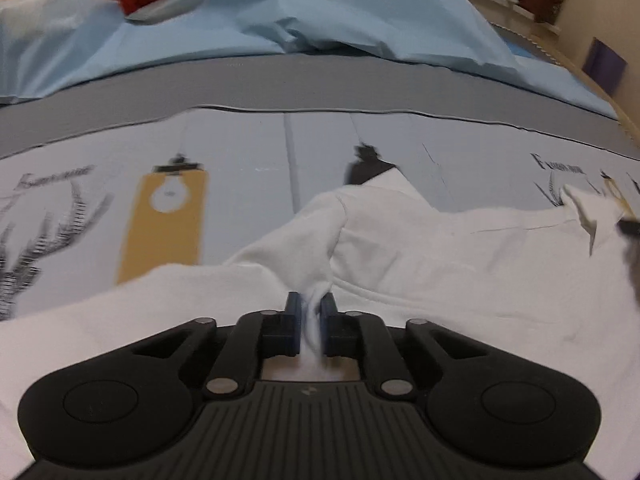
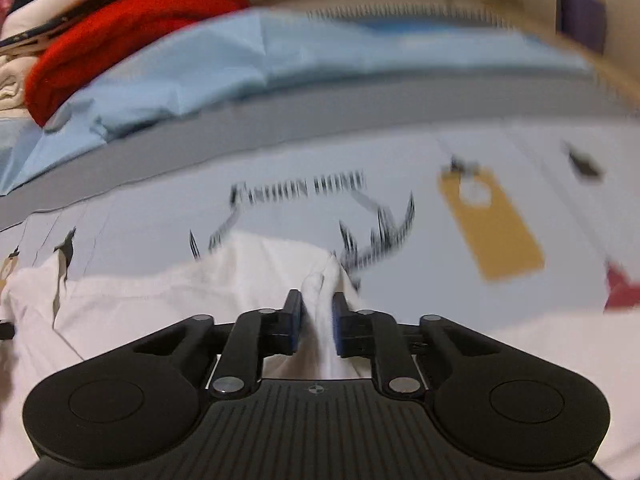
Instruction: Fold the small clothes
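Observation:
A white garment (image 1: 440,264) lies crumpled on a printed pale sheet (image 1: 248,148). In the left wrist view my left gripper (image 1: 311,308) is shut, its blue pads pinching a bunched fold of the white cloth. In the right wrist view the same white garment (image 2: 160,300) spreads to the left. My right gripper (image 2: 316,308) is shut on a thicker gathered fold of it that rises between the pads. A dark tip at the far right of the left view (image 1: 630,226), touching the garment's edge, is too blurred to identify.
The sheet carries a yellow bulb tag print (image 1: 164,220) and antler drawings (image 2: 372,236). Behind it run a grey band (image 1: 320,88), a light blue cloth (image 1: 280,20) and a red garment (image 2: 120,36) on a pile. A dark red item (image 2: 620,288) lies at the right.

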`<state>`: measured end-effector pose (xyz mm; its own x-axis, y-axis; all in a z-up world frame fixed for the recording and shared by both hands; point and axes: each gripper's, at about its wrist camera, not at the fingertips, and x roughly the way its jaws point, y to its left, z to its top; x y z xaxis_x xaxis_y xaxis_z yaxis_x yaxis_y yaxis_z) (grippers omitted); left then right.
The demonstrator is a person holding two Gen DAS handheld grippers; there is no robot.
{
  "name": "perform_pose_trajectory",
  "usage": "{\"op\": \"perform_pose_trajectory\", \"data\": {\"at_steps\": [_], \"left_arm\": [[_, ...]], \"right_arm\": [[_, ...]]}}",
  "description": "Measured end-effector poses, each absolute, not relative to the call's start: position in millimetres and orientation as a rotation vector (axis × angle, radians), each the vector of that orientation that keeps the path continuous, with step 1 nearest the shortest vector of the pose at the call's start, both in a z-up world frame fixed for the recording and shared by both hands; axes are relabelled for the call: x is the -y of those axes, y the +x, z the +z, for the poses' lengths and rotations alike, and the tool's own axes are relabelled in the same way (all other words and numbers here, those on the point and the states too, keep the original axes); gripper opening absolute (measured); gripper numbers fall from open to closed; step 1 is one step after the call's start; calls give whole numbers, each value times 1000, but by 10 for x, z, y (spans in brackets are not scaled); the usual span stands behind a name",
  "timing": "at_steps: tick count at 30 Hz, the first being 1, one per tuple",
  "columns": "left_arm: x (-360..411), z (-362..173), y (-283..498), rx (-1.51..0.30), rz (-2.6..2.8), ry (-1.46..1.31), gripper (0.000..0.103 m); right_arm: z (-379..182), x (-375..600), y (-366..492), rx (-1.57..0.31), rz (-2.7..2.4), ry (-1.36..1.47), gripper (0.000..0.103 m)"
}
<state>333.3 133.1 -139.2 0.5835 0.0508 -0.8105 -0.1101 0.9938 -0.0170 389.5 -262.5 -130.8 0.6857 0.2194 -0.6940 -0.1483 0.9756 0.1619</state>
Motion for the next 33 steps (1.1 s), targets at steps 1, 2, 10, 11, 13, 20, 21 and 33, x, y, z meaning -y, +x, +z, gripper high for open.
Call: {"op": "perform_pose_trajectory", "data": {"at_steps": [1, 2, 10, 11, 13, 20, 21, 33], "left_arm": [[-1383, -1345, 3313, -932, 134, -62, 1], [-1439, -1307, 3296, -923, 162, -64, 1], [-1624, -1150, 3172, -884, 162, -94, 17], [-1650, -1125, 3162, -880, 150, -107, 17], [-1699, -1106, 3133, -890, 119, -146, 17], [-1694, -1395, 3098, -1045, 74, -108, 17], [-1701, -1383, 3074, -1033, 78, -101, 17], [-1357, -1448, 2583, -1098, -108, -10, 21]], "right_arm": [[-1213, 2603, 3854, -743, 219, 104, 15], [-1107, 2567, 3814, -682, 246, 111, 15], [-1189, 2704, 3811, -695, 77, 57, 50], [-1170, 2838, 3787, -674, 40, 94, 50], [-1145, 3128, 3728, -632, -10, 158, 50], [-1658, 3387, 3671, -751, -78, -167, 31], [-1679, 3417, 3667, -738, -127, -213, 27], [-1426, 3394, 3381, -870, 155, -39, 36]]}}
